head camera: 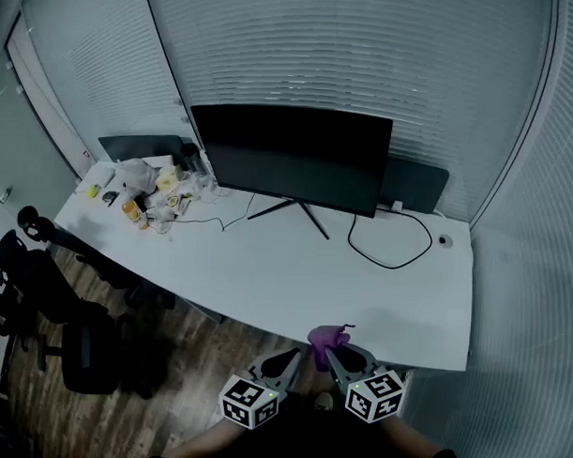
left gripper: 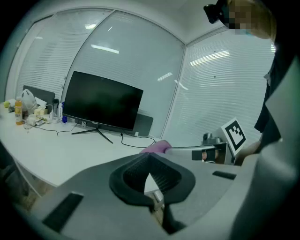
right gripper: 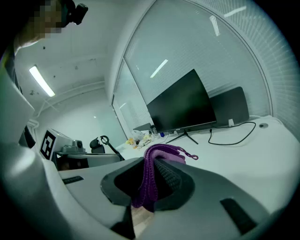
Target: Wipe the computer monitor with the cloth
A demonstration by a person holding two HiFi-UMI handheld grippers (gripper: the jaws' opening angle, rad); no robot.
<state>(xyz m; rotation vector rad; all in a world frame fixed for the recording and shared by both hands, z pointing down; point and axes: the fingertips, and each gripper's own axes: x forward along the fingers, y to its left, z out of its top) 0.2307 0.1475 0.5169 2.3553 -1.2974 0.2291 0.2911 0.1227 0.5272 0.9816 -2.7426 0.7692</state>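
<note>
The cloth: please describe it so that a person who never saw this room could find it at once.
A white desk carries a black monitor at its far side. Over the near edge, the right tool pinches the cloth. It is the only purple thing here, and the left tool beside it holds nothing.

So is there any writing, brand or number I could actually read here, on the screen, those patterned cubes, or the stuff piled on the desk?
No text is legible in any view.
Monitor: dark, no brand can be read.
Marker cubes: black-and-white square patterns only, no letters or numbers.
Bottles and packets at the far left of the desk: any labels are too small to read.
</note>
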